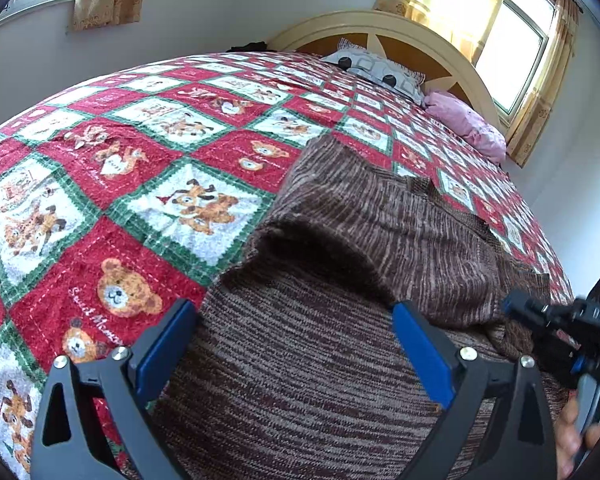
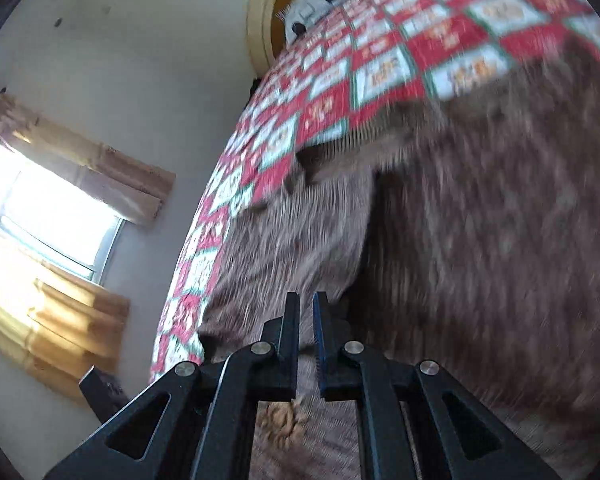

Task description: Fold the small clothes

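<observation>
A brown striped knit garment (image 1: 340, 340) lies on the red, white and green bear-print quilt (image 1: 112, 184), with one layer folded over and a dark gap under the fold. My left gripper (image 1: 296, 320) is open, its blue pads spread wide just above the garment's near part. My right gripper (image 1: 516, 312) shows at the right edge of the left wrist view, at the garment's right side. In the blurred right wrist view the right gripper (image 2: 306, 312) has its fingers nearly together on an edge of the brown garment (image 2: 480, 240).
The quilt (image 2: 380, 52) covers a large bed with a cream and brown headboard (image 1: 400, 36). A patterned pillow (image 1: 376, 68) and a pink pillow (image 1: 464, 120) lie at the head. Curtained windows (image 1: 516, 40) and white walls surround the bed.
</observation>
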A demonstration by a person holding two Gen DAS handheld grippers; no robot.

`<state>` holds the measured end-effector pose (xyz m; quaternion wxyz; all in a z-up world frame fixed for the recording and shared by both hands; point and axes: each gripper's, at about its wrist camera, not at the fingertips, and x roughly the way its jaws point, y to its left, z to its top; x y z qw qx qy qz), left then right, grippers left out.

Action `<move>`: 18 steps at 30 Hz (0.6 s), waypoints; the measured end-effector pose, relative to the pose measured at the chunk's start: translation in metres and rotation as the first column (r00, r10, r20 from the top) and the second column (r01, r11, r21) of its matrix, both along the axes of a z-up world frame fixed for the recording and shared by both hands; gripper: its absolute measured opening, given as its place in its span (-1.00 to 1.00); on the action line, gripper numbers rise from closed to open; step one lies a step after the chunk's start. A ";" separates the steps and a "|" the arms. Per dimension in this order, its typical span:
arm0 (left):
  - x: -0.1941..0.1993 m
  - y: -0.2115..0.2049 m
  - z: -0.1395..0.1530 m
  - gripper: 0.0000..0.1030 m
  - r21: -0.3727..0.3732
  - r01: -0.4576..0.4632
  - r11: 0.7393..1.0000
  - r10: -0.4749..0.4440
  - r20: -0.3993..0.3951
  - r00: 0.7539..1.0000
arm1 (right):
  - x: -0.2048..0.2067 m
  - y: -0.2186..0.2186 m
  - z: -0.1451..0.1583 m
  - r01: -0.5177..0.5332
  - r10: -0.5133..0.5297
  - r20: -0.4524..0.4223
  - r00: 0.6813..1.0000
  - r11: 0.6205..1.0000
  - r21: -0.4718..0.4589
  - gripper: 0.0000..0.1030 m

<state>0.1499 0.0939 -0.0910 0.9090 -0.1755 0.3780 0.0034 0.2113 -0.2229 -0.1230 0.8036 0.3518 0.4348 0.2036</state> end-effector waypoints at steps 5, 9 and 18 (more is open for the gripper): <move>0.000 0.000 0.000 0.96 0.000 0.000 1.000 0.000 0.000 1.000 | 0.004 0.037 -0.028 -0.102 0.124 -0.117 0.985 0.979 0.174 -0.86; 0.000 0.000 0.000 0.96 -0.003 0.000 1.000 0.000 0.001 1.000 | -0.006 0.041 -0.004 -0.091 0.092 -0.022 0.996 0.994 0.053 -0.86; 0.000 0.000 0.000 0.96 -0.003 0.000 1.000 0.000 0.001 1.000 | -0.015 -0.008 0.009 0.101 -0.100 0.031 0.994 0.995 -0.001 0.52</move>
